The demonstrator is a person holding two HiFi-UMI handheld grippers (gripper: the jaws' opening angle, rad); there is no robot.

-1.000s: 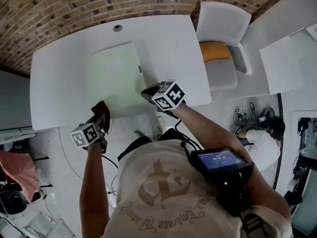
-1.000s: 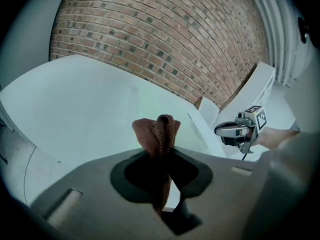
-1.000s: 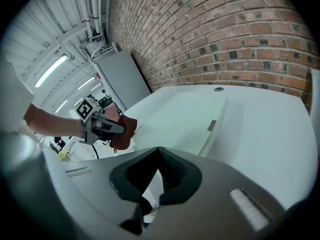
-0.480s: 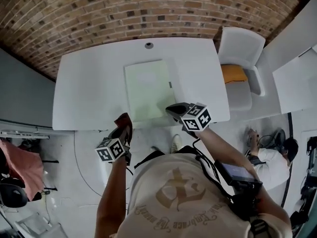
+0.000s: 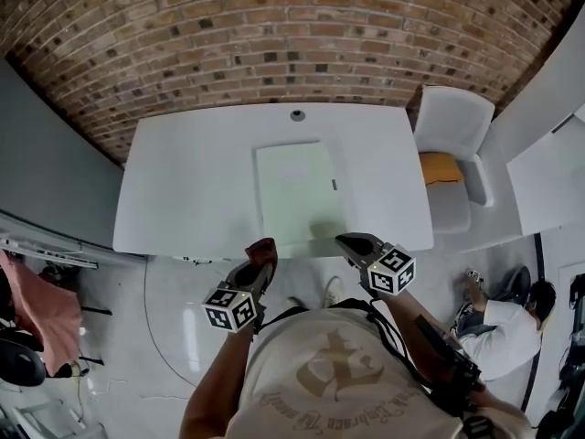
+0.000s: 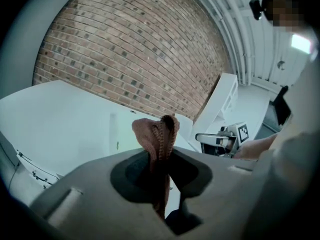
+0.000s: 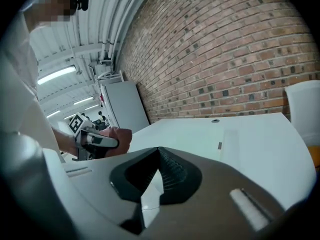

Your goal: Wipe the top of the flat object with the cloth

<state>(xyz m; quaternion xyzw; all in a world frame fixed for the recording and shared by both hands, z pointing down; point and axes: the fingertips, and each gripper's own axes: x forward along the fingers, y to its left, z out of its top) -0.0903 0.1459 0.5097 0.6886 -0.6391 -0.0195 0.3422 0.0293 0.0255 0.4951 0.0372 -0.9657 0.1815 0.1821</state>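
Observation:
The flat pale green object lies on the white table, near its middle. Both grippers hang in front of the table's near edge, apart from it. My left gripper is shut on a reddish-brown cloth; in the left gripper view the cloth sticks up bunched between the jaws of my left gripper. My right gripper is shut with nothing in it; the jaws of my right gripper meet. The flat object lies ahead of them on the table.
A white chair with an orange cushion stands at the table's right end. A brick wall runs behind the table. A small round port sits at the far edge. A person crouches on the floor at lower right.
Both grippers have risen and drawn back from the table toward the person. The right gripper has left the flat object's near edge. The cloth stays in the left gripper.

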